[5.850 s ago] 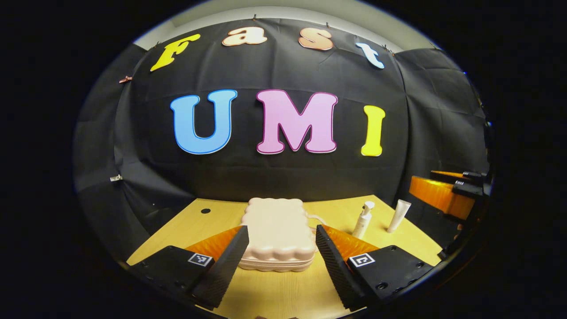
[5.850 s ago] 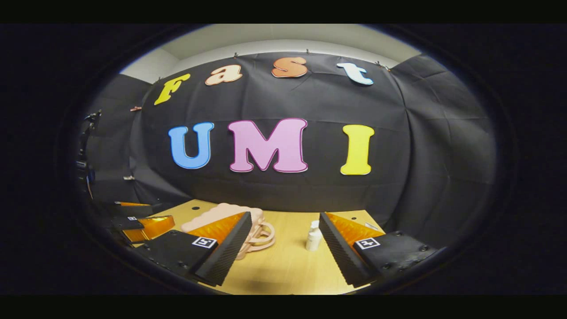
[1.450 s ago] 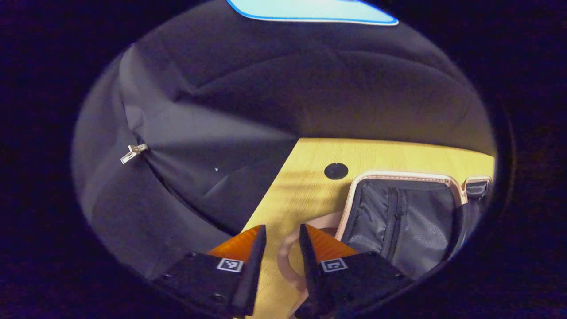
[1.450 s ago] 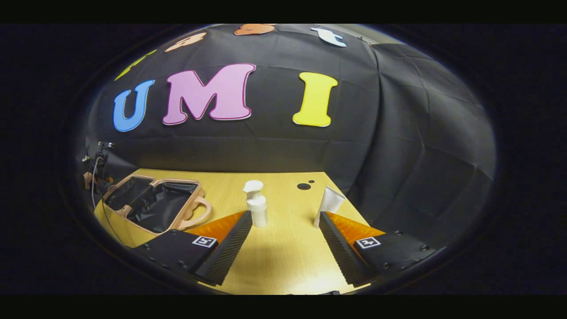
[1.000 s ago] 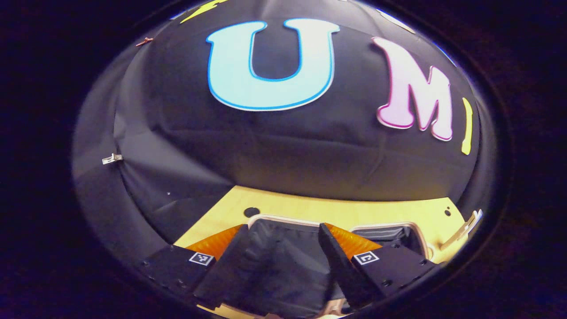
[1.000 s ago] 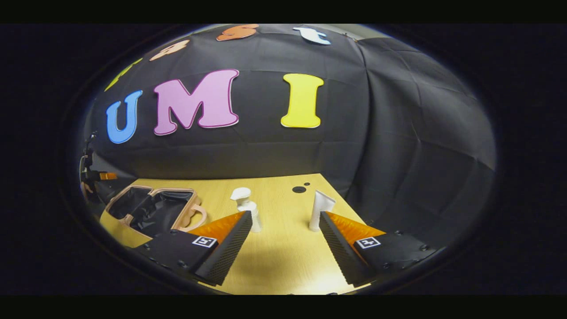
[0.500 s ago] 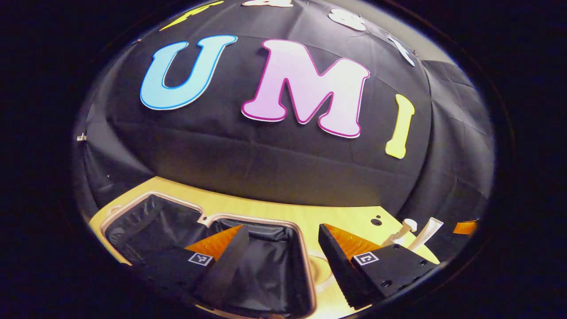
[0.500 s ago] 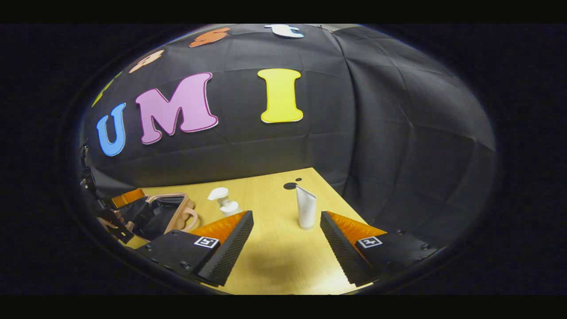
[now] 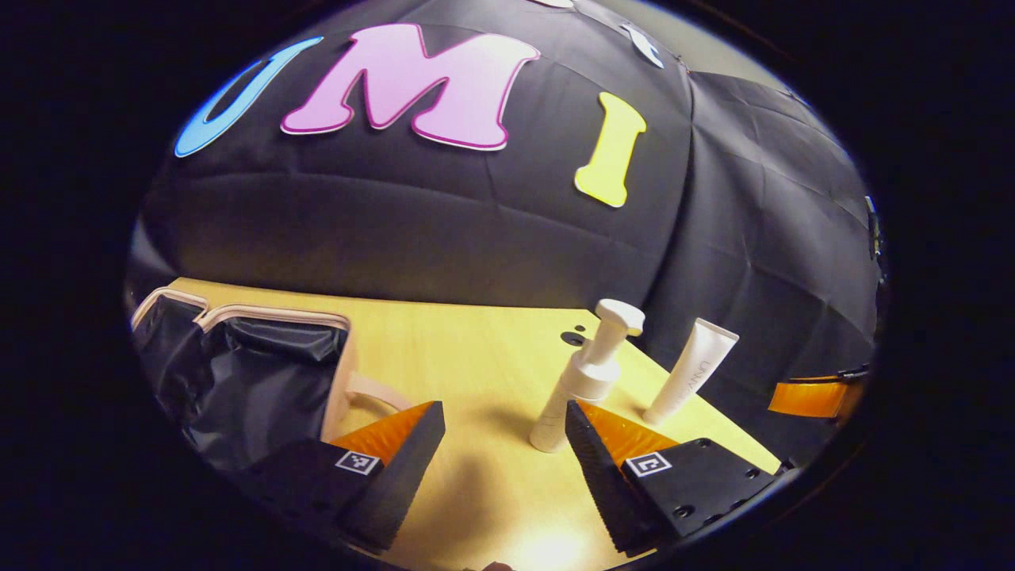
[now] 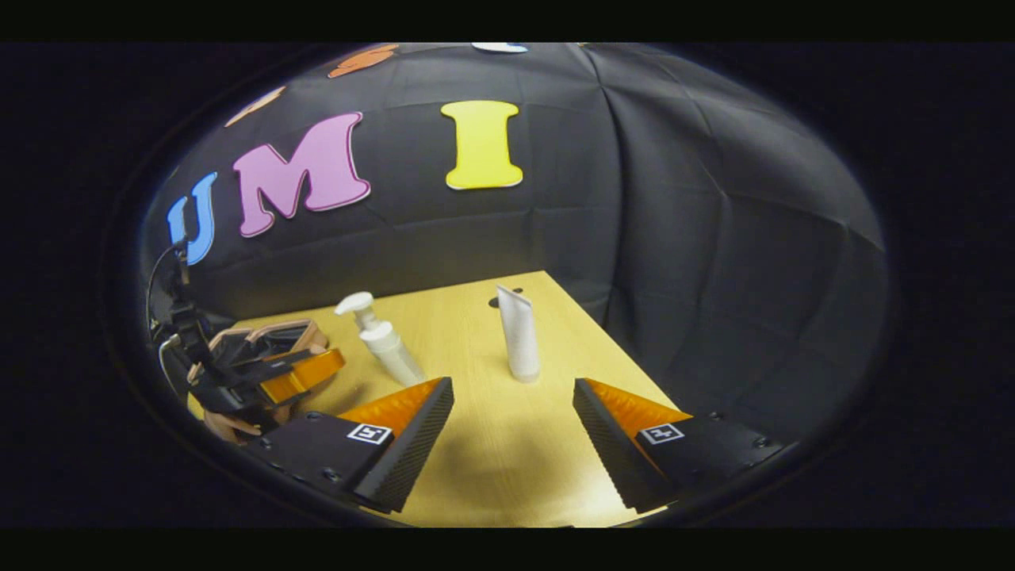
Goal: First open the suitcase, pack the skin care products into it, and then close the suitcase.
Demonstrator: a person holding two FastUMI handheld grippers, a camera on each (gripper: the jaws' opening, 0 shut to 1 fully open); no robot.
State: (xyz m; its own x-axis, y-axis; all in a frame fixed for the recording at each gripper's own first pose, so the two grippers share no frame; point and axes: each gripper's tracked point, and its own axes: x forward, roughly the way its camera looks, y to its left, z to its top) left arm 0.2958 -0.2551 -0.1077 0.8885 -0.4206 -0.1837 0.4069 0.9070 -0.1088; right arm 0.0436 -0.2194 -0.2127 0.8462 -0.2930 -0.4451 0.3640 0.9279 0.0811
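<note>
Already open, the suitcase (image 9: pixel 254 373) lies flat on the left part of the wooden table (image 9: pixel 476 357), its dark lining showing inside a pale pink rim and a pink handle sticking out on its right side toward the middle of the table. In the right gripper view the suitcase (image 10: pixel 277 337) sits at the far left, partly hidden behind the other gripper. To its right stand the two skin care products, both upright on the tabletop and apart from each other: a white pump bottle (image 9: pixel 587 377) nearer the suitcase, and a white tube (image 9: pixel 690 371) standing on its cap farther right, near the table's right edge. A small dark hole in the table shows just behind them.

The left gripper (image 9: pixel 503 460) hangs above the table with its fingers spread wide and nothing between them; the pump bottle's base stands just beyond its right finger. The right gripper (image 10: pixel 511 444) is also spread wide and empty above the near part of the table, with the tube (image 10: pixel 519 333) ahead between its fingers and the pump bottle (image 10: pixel 381 337) off to the left.
</note>
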